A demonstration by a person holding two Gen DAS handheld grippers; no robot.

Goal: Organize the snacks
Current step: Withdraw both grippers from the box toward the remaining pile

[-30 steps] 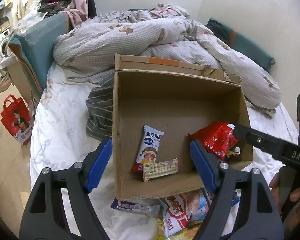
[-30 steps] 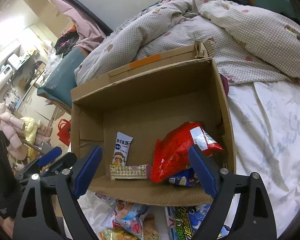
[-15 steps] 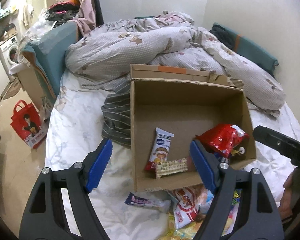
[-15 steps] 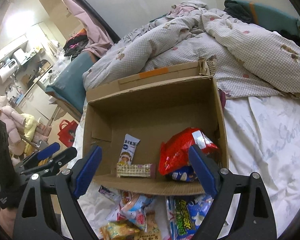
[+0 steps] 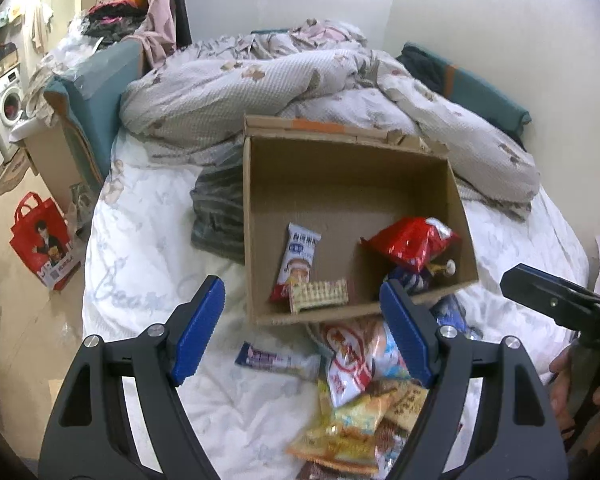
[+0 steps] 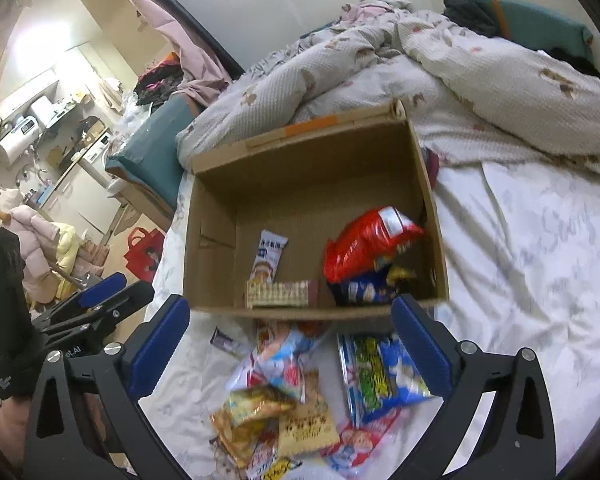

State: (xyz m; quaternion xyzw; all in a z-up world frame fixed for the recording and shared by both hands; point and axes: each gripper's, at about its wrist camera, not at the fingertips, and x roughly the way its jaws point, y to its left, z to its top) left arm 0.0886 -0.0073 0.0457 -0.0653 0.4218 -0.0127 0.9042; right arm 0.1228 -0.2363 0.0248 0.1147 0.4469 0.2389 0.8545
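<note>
On the bed, a cardboard box [image 6: 312, 184] already held a red bag [image 6: 370, 242] and a few small packets, while more snacks [image 6: 300, 396] lay heaped before its near wall. Both tools hung empty: the left gripper [image 5: 302, 326] spread, the right gripper [image 6: 290, 344] opening wide over the heap. Picking another packet seemed next. Only the left view showed a blue bar [image 5: 278, 360] lying apart.

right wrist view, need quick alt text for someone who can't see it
An open cardboard box sits on a bed, holding a red snack bag, a white packet and a wafer bar. More loose snack packets lie on the sheet in front of it, between the opening, empty jaws of the right hand-held gripper.
</note>
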